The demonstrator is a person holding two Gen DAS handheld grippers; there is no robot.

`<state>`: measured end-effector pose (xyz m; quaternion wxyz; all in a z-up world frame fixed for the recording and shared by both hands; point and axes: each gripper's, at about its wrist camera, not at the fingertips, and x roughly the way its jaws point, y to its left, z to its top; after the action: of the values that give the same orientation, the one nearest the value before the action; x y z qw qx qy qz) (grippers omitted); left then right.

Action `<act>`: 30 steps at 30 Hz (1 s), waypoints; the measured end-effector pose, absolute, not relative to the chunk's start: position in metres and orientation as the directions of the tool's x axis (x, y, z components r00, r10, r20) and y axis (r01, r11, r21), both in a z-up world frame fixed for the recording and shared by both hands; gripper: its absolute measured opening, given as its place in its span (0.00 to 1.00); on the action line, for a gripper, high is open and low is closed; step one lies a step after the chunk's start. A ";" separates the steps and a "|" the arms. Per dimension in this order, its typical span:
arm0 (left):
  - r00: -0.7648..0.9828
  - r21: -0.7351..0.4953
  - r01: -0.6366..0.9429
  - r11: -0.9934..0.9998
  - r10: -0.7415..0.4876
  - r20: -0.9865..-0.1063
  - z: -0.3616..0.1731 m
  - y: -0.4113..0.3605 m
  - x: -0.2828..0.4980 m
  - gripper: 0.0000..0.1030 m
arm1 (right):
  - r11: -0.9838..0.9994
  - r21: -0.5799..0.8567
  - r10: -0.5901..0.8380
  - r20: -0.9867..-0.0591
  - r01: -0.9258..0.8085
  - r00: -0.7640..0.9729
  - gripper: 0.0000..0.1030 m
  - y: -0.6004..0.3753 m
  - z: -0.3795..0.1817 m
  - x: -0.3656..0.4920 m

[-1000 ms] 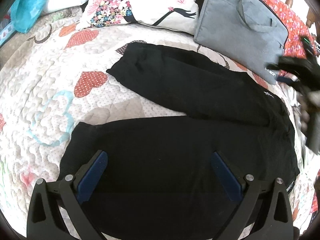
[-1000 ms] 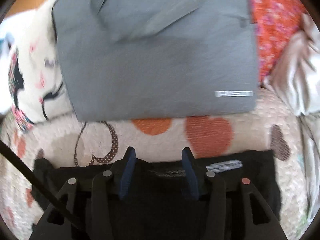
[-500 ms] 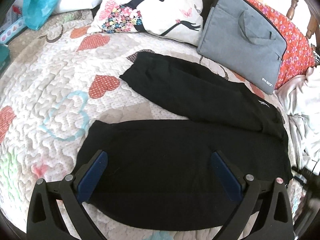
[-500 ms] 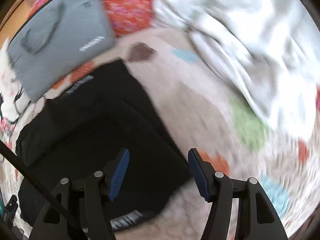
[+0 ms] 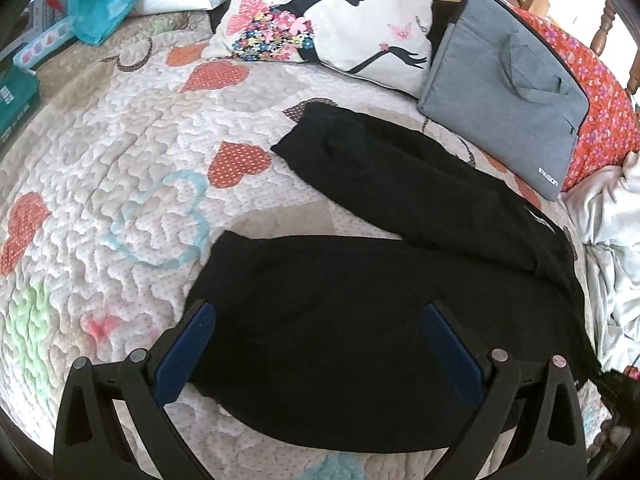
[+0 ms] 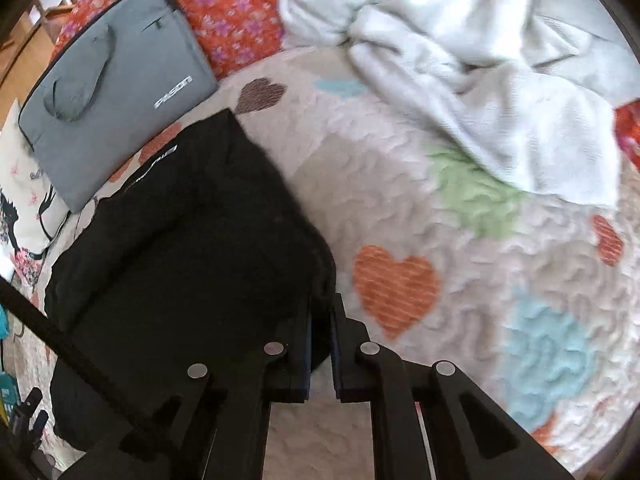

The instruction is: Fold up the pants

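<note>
Covering the bed, a heart-patterned quilt (image 5: 120,152) under black pants (image 5: 340,320); left jaws spread, right jaws pinching pants.

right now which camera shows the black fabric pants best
The left wrist view: the black fabric pants show whole, both legs spread in a V on the heart-patterned quilt. The right wrist view shows only the waist end, pinched by the right gripper.

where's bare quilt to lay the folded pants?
Widest bare quilt lies left of the black pants, below the silhouette pillow. Another patch lies between the pants' waist edge and the white blanket. It is crowded by the grey laptop bag, near the far pant leg.
</note>
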<state>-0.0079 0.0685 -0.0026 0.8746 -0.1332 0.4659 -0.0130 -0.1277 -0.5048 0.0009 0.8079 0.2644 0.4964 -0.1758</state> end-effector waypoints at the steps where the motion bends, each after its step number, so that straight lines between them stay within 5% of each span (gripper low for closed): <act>1: 0.565 -0.250 -0.106 0.963 -0.148 -0.812 -0.003 0.070 -0.008 1.00 | 0.796 0.238 -0.036 -0.900 0.557 0.435 0.08 -0.506 0.001 -0.133; 5: 0.565 -0.251 -0.109 0.962 -0.148 -0.812 -0.002 0.074 -0.010 1.00 | 0.757 0.200 -0.087 -0.913 0.622 0.400 0.24 -0.505 -0.001 -0.147; 11: 0.601 -0.222 -0.095 0.970 -0.122 -0.790 0.007 0.069 -0.016 1.00 | 0.768 0.247 -0.096 -0.868 0.592 0.487 0.29 -0.472 0.022 -0.153; 16: 0.654 -0.147 -0.079 0.986 -0.060 -0.754 0.020 0.055 -0.030 1.00 | 0.846 0.236 -0.106 -0.804 0.478 0.585 0.52 -0.414 0.053 -0.155; 30: 0.715 -0.012 -0.023 1.000 0.008 -0.699 0.031 0.016 -0.065 1.00 | 0.957 0.209 0.036 -0.775 0.202 0.631 0.64 -0.296 0.061 -0.132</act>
<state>-0.0645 0.0156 0.0314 0.9259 -0.0101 0.3775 0.0084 -0.1323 -0.2956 0.0609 0.8922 0.1391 0.4271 -0.0464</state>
